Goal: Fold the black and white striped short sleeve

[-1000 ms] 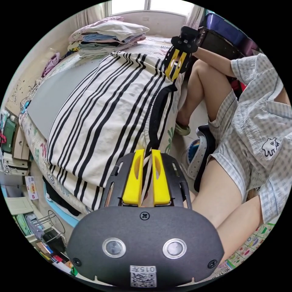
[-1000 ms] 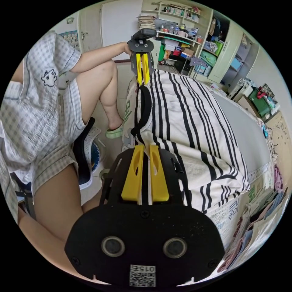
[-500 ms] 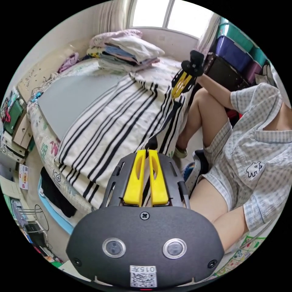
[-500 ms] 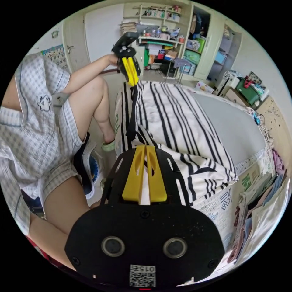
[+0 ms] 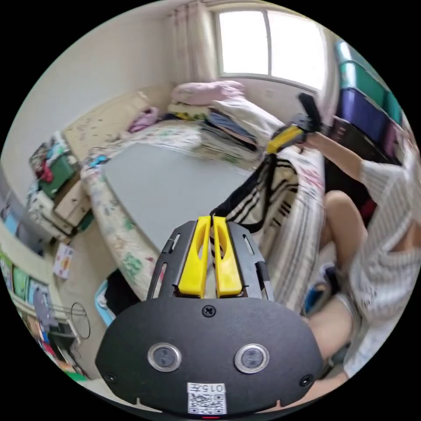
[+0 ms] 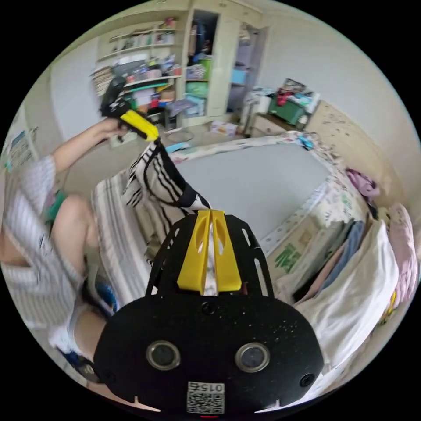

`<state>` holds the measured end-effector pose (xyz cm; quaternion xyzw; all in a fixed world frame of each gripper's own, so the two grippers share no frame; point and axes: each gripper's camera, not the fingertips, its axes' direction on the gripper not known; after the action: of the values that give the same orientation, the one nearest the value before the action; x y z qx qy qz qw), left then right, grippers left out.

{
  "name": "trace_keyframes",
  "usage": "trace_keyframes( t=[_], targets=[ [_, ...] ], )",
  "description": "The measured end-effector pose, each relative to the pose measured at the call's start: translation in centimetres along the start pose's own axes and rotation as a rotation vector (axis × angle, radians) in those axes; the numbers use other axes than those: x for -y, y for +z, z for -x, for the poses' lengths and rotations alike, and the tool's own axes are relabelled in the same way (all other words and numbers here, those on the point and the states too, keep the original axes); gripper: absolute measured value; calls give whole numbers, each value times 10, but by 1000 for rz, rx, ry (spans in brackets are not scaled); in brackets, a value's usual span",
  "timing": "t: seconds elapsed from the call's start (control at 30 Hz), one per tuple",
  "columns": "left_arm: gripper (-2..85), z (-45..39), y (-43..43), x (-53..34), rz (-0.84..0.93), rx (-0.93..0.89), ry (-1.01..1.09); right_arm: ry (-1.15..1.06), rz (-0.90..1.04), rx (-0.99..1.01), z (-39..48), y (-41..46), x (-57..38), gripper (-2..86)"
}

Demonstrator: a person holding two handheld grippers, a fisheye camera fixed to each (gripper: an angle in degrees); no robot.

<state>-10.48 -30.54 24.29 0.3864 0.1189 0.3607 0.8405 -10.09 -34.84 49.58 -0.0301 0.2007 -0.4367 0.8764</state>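
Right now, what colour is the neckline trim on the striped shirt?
Black, on the white, black-striped shirt; right gripper view shows it best.

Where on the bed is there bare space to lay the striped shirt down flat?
The grey mat is bare: it lies between the hanging striped shirt and the bed's patterned edge. Beyond it, the stack of folded clothes crowds the window end. Both the left gripper and the right gripper hold the shirt over the near edge.
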Motion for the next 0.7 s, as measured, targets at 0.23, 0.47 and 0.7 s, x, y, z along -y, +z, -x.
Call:
trace_keyframes(
  t=[0.23, 0.47, 0.7],
  targets=[
    [27, 65, 31, 47, -383, 278, -517, 497, -323, -29, -97, 29, 91, 35],
    [60, -7, 102, -3, -55, 2, -247, 120, 4, 28, -11, 140, -8, 97],
    [76, -47, 177, 6, 286, 126, 6, -39, 278, -78, 20, 228, -4, 109]
  ],
)
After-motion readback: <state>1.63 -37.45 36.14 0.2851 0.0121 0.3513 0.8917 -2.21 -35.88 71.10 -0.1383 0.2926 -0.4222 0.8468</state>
